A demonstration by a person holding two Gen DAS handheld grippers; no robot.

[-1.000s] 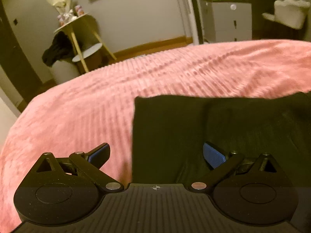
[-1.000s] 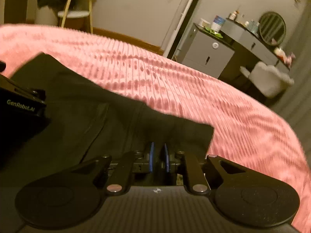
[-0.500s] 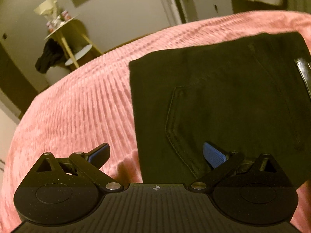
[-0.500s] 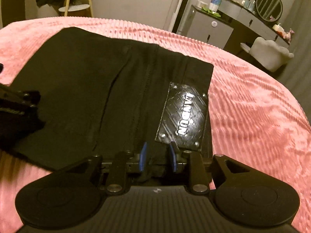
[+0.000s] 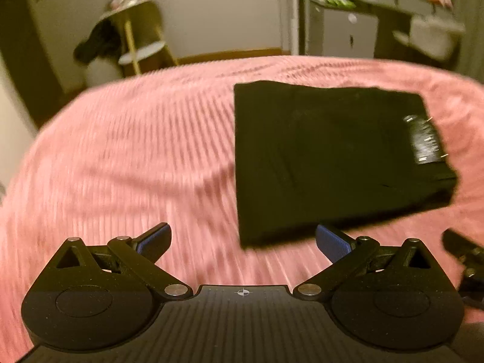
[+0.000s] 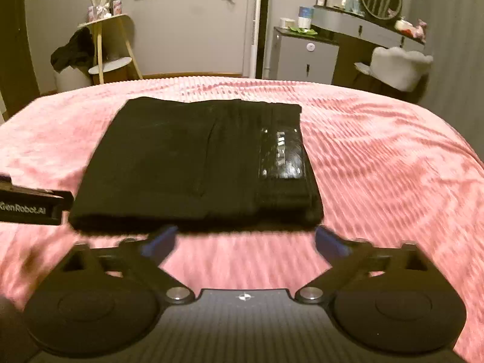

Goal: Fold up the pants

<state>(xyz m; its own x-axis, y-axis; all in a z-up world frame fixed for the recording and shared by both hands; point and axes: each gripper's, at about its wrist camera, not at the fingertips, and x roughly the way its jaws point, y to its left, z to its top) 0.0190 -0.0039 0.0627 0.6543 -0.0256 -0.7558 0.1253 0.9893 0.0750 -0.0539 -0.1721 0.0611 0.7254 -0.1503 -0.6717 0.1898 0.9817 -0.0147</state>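
Both grippers have drawn back off the cloth since half a second ago, and the right gripper (image 6: 243, 242), pinched nearly shut on the waistband then, now has its blue-padded fingers (image 6: 158, 242) spread wide and empty, as does the left gripper (image 5: 243, 242). Black pants (image 6: 193, 163) lie as a flat, squared, thick-edged stack on the ribbed, plush pink bed (image 6: 378, 157), a glossy embossed patch (image 6: 281, 157) at their 3 o'clock edge. They sit just beyond the right fingers at 12 o'clock, and toward 1 o'clock in the left view (image 5: 332, 157).
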